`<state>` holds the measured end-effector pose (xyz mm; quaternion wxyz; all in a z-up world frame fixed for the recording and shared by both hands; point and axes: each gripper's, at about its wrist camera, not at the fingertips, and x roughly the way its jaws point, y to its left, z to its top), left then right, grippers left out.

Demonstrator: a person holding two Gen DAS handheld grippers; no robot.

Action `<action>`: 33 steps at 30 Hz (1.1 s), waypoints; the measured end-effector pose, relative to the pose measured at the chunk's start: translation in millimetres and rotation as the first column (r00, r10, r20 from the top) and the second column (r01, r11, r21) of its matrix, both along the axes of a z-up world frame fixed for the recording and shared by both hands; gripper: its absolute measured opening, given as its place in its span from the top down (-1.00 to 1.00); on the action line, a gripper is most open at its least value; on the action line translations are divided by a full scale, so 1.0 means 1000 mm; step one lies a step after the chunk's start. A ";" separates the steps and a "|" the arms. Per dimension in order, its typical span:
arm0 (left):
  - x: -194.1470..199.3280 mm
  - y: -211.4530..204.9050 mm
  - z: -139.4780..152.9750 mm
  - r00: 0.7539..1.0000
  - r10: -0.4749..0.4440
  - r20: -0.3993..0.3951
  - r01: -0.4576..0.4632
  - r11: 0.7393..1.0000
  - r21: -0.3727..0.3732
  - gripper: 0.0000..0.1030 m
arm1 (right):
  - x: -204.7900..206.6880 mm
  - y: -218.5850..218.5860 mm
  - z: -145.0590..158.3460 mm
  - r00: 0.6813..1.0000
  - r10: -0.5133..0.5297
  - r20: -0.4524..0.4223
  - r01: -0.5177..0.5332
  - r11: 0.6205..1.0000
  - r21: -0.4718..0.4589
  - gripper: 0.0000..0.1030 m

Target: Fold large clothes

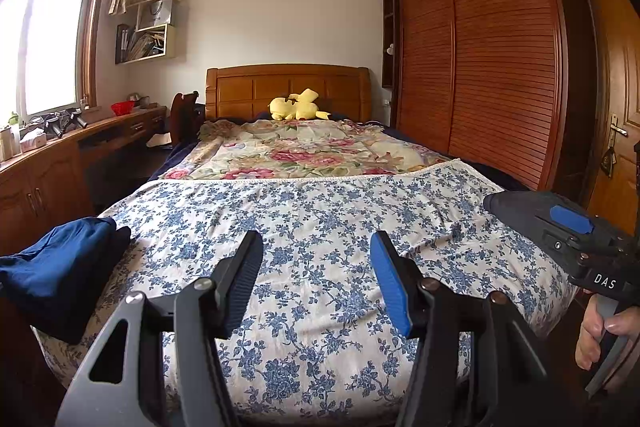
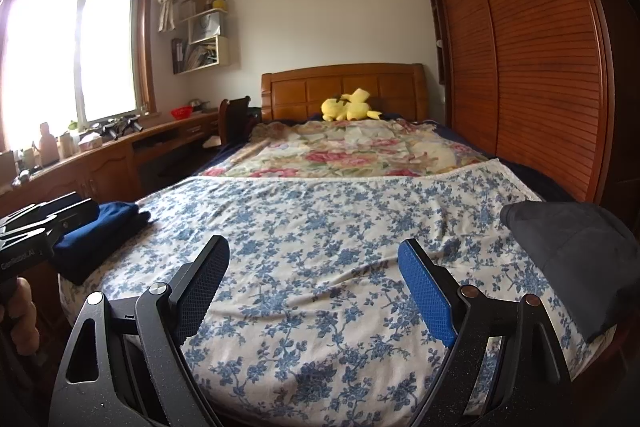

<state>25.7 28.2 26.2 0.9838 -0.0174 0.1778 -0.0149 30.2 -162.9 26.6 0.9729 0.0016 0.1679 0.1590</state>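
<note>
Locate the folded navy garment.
The folded navy garment lies at the bed's near left corner on the blue floral sheet, left of both grippers in both views.

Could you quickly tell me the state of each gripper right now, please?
Left gripper: open, holding nothing, above the blue-flowered bedsheet.
Right gripper: open wider, holding nothing.

Ahead of my grippers the blue-flowered bedspread (image 1: 320, 227) lies over the foot of the bed, and a rose-patterned quilt (image 1: 296, 151) covers the far half. A yellow plush toy (image 1: 298, 105) rests against the wooden headboard (image 1: 286, 87). To my right stands the slatted wardrobe (image 1: 480, 59); to my left, a desk (image 2: 120, 147) under the window (image 2: 68, 51).
</note>
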 end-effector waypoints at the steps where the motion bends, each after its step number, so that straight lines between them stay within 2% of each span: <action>1: 0.000 0.000 0.000 1.000 0.000 0.000 0.000 1.000 0.000 -0.07 | 0.000 0.000 0.000 1.000 -0.001 0.000 0.001 1.000 0.000 -0.71; 33: 0.000 0.003 -0.001 1.000 0.005 -0.008 -0.005 1.000 -0.003 -0.07 | 0.000 0.002 -0.001 1.000 -0.002 -0.003 0.003 1.000 0.001 -0.71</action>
